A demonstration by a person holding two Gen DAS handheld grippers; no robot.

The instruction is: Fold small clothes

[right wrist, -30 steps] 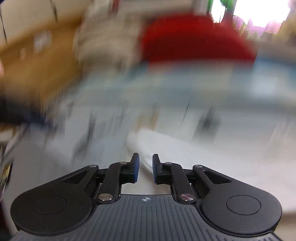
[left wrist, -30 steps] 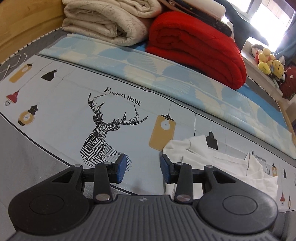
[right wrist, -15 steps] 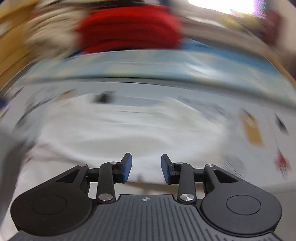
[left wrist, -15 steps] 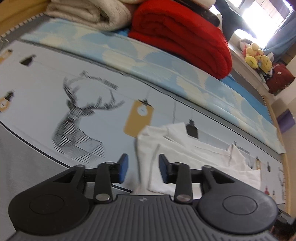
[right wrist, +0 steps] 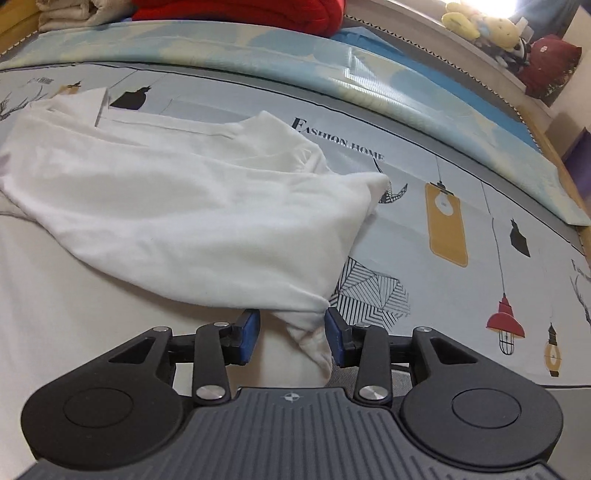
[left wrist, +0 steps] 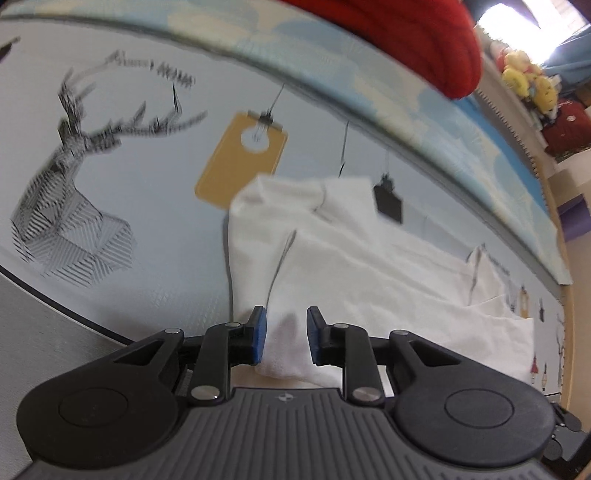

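Note:
A white garment (left wrist: 354, 258) lies crumpled on the grey printed bedsheet (left wrist: 147, 206). Over its near left end hangs my left gripper (left wrist: 284, 336), pointing steeply down. Its jaws are closing with a fold of white cloth between the blue pads, and a gap still shows beside the cloth. In the right wrist view the same white garment (right wrist: 177, 206) spreads to the left. My right gripper (right wrist: 292, 334) sits at its near right corner. Its jaws are opening, and the bunched corner lies between them close to the right pad (right wrist: 334, 332).
A red folded blanket (left wrist: 424, 33) and a beige one (right wrist: 74, 14) lie at the back on a light-blue patterned cover (right wrist: 332, 66). Plush toys (right wrist: 480, 22) sit on a ledge at the far right. The sheet (right wrist: 461, 229) lies flat right of the garment.
My left gripper has come down and rightwards from the deer print onto the garment's left end, its jaws narrowing. My right gripper has swung across to the garment's right corner, its jaws widening.

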